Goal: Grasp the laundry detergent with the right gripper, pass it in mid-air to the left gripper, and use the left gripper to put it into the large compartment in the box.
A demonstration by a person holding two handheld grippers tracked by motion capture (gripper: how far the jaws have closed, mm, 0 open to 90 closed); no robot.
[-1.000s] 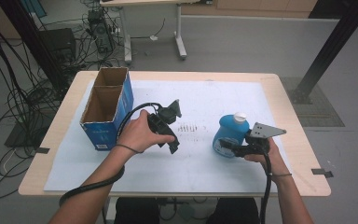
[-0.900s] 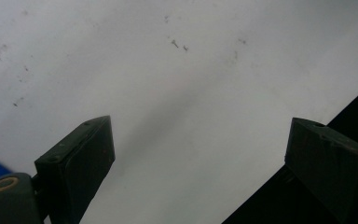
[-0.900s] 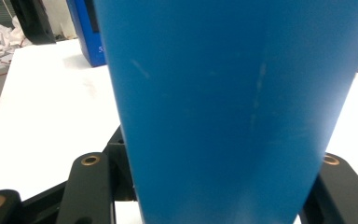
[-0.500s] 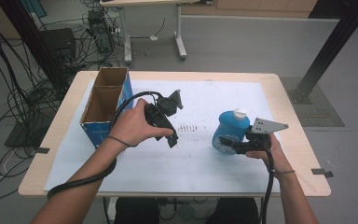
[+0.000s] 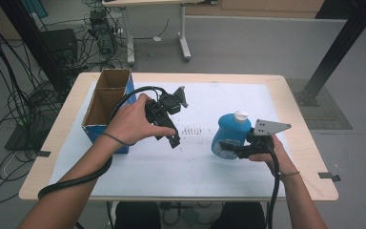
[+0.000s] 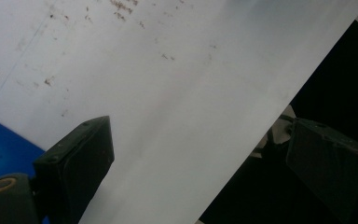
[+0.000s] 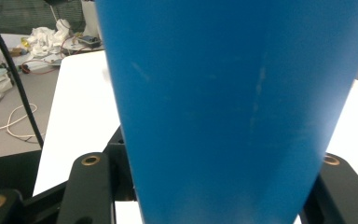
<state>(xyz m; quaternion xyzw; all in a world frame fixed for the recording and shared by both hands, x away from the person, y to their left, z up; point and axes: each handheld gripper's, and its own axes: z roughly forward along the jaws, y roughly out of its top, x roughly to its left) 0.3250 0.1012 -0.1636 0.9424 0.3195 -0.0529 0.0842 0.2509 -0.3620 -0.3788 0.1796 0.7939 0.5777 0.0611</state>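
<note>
Right tongs [image 5: 228,148] clenched on the blue bottle [image 5: 229,133], upright at the desk's [image 5: 286,95] four o'clock; left tongs [image 5: 171,121] released, idle; next move likely carries it to the box [image 5: 106,106] at ten o'clock.

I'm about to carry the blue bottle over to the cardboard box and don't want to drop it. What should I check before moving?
1. Right gripper closed on the blue bottle: ok, a jaw on each side in the right gripper view.
2. Bottle's white cap on: ok.
3. Bottle upright: ok.
4. Cardboard box open on top: ok; whether anything lies inside, cannot tell.
5. Left gripper out of the path: not ok, it hangs above the white sheet between bottle and box, jaws open and holding nothing.
6. Firmness of grip: cannot tell.
</note>
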